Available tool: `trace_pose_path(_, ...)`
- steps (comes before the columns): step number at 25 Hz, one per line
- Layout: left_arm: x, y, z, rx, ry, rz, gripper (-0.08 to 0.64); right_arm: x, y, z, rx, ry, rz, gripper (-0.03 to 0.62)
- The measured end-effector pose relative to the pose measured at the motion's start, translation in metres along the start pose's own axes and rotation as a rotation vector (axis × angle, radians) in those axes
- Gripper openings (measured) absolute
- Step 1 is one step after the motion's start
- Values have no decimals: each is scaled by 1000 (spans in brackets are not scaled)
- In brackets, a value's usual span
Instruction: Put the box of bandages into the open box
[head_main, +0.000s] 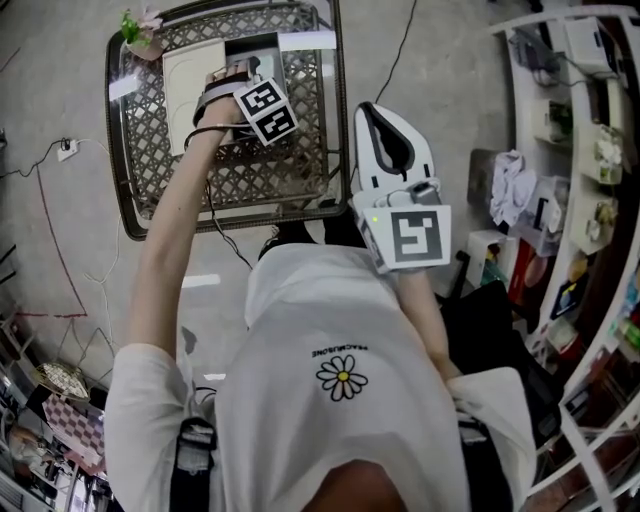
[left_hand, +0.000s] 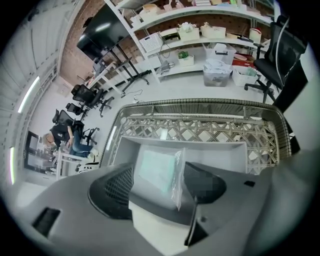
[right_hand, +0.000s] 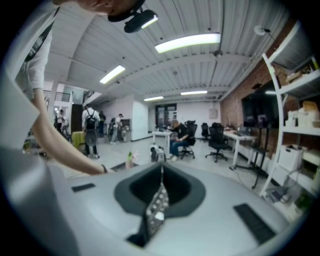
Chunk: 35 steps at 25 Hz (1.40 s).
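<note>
Left gripper (left_hand: 156, 189), jaws spread, straddles the box of bandages (left_hand: 156, 170) inside the open box (left_hand: 222, 152) – right gripper (head_main: 368, 110) near the person, jaws pressed together.

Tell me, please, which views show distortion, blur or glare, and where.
Left gripper view: fisheye bends the wicker table rim, and the near jaws are soft; the bagged bandage pack looks clearer. Right gripper view: the ceiling light glares and the near jaws blur. Head view: even light, sharp centre, curved edges.

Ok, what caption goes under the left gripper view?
Left gripper, jaws open, above the open box on the lattice table, with the bagged box of bandages inside.
</note>
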<state>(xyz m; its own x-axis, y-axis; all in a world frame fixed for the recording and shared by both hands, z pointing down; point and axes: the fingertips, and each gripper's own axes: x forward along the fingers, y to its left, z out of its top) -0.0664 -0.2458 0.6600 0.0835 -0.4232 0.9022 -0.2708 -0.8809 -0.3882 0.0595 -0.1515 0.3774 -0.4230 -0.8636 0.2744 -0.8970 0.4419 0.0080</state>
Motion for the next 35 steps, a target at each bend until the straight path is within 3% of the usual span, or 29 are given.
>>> trace_pose_path(10, -59, 13, 14, -110, -65, 65, 321, 1, 26, 33, -26, -83, 80, 32)
trace_pose_path(15, -103, 47, 24, -186, -124, 134, 319, 5, 30, 46, -41, -117, 99, 32)
trace_pose_path(18, -140, 82, 32, -279, -178, 192, 319, 8, 35, 62, -54, -151, 110, 32)
trace_pose_path(21, -185, 113, 43, -441, -275, 211, 312, 10, 42, 79, -66, -197, 121, 32)
trace_pose_path(24, -234, 137, 52, -550, -398, 267, 224, 9, 50, 88, -72, -235, 141, 32)
trace_pose_path(28, -301, 164, 55, -598, -528, 427, 62, 8, 54, 97, -72, -255, 143, 32)
trace_pose_path(31, -346, 167, 57, -624, -632, 514, 35, 5, 54, 104, -80, -264, 131, 32)
trace_pose_path(35, -392, 154, 58, -681, -779, 570, 25, -1, 61, 112, -95, -314, 147, 32)
